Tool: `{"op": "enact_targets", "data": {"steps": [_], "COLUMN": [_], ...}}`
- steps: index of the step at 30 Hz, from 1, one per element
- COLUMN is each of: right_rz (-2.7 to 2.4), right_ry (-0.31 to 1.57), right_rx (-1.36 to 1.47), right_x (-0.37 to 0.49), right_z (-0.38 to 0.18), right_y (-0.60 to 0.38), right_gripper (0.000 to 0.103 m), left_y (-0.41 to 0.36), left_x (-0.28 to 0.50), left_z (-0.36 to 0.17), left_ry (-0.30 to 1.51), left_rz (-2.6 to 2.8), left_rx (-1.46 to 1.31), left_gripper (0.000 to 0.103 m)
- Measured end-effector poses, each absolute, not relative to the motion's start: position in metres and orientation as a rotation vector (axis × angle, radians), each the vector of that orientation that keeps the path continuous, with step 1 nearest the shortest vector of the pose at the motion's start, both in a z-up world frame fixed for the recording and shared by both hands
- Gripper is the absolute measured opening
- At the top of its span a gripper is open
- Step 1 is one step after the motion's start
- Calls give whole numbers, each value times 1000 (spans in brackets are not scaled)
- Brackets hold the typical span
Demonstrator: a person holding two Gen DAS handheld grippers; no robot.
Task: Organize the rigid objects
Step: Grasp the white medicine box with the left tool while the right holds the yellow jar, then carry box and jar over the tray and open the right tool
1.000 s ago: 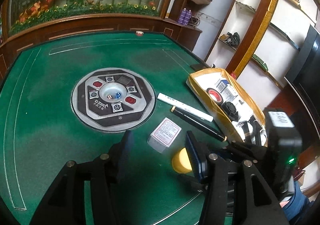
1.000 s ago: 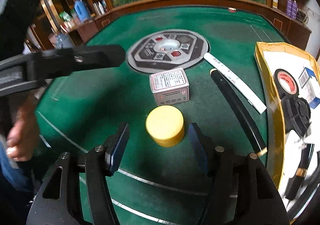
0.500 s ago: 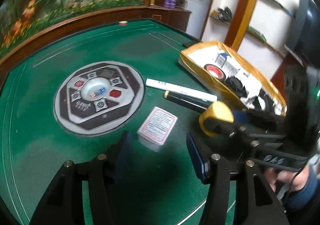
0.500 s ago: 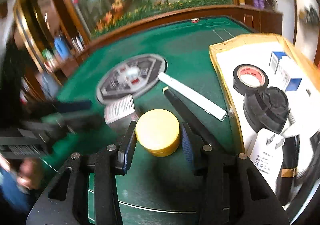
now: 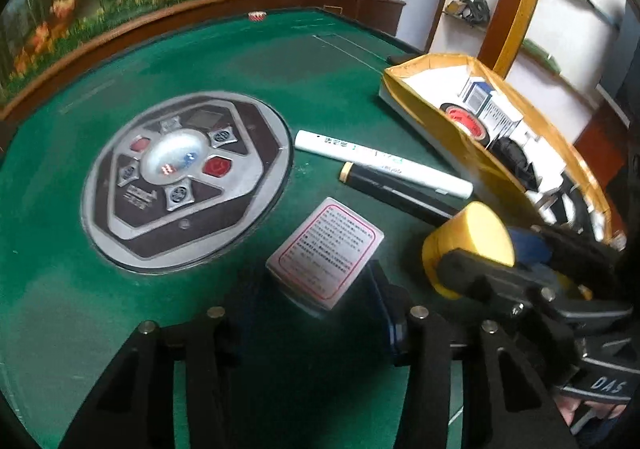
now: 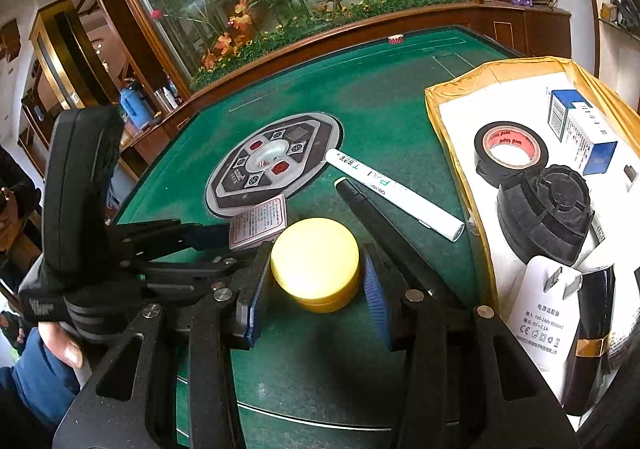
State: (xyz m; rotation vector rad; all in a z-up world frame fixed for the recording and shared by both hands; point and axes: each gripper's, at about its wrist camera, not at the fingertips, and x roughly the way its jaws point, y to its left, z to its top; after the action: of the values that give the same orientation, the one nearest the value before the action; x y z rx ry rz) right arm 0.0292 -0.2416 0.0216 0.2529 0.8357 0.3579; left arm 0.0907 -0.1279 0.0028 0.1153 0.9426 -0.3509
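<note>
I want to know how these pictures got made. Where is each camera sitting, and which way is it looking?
Left wrist: sits on the left gripper, looking down along its fingers at the small box between them on the green table; the right gripper shows too.
Right wrist: sits on the right gripper, looking down at the yellow tub it squeezes; the left gripper and a hand show at left.
Both share: box, tub, white pen, black pen, tray.
</note>
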Motion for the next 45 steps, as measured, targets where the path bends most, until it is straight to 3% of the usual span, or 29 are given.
{"op": "enact_targets", "data": {"steps": [11, 26, 45], "right_rz": [358, 303, 305], "right_ry": [835, 798, 778], "right_rx": [253, 249, 280], "right_x": [30, 21, 5], "right_z": [22, 30, 38], "right_y": [-242, -245, -257], "right_gripper": [43, 43, 43], "left_y": [-105, -126, -131], "left_x": [73, 50, 43], "left_z": [27, 45, 48], "left_ry": [863, 680, 650], "left_rz": [-311, -206, -195], "left_rx": [38, 212, 231], "left_gripper": [46, 46, 46]}}
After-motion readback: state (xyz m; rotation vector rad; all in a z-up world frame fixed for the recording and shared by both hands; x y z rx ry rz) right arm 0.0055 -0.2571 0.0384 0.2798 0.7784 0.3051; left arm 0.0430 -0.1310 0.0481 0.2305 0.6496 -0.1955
